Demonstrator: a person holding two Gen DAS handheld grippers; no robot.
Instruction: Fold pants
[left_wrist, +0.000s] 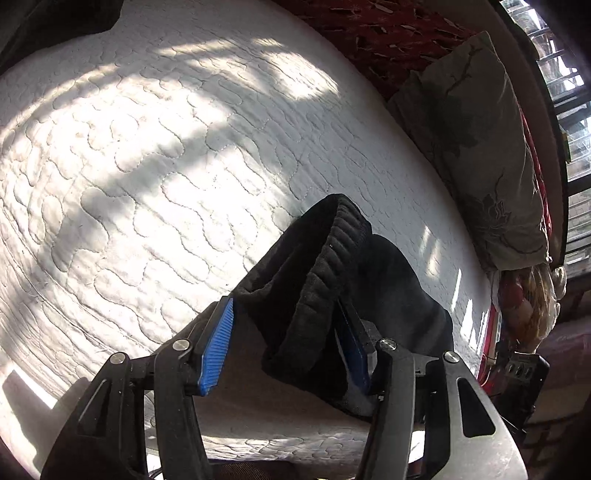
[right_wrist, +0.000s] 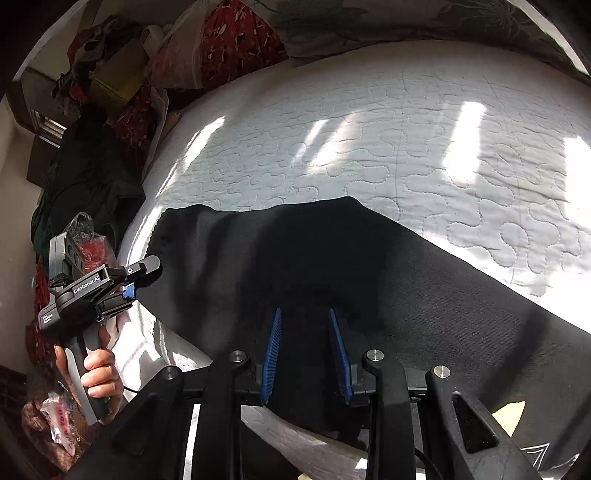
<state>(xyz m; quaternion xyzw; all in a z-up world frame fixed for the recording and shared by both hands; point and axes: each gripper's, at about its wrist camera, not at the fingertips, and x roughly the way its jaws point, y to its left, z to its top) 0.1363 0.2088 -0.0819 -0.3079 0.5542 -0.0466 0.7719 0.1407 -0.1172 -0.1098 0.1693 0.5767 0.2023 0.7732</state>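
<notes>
Fingers first: the left gripper (left_wrist: 288, 343) has its blue pads spread wide, and the ribbed waistband (left_wrist: 325, 273) of the black pants (left_wrist: 399, 291) sits bunched between them, pressed against the right-hand pad (left_wrist: 351, 343) but clear of the left one (left_wrist: 218, 347). So it is open, nothing pinched yet. To do this well, that hand should close squarely on the elastic band, not on loose cloth behind it, and take both layers together.

Over in the right wrist view, the left gripper (right_wrist: 129, 282) shows at the left edge, nosing at the pants' end. The pants (right_wrist: 295, 258) stretch across the white quilted bed (right_wrist: 406, 129) from centre left to lower right. At bottom centre, the right gripper (right_wrist: 304, 325) hangs over the dark cloth with a gap between its pads (right_wrist: 273, 343); it looks parted, with fabric lying beneath and between them, though whether any is caught I cannot tell. It needs a firm pinch on the edge before any lift.
</notes>
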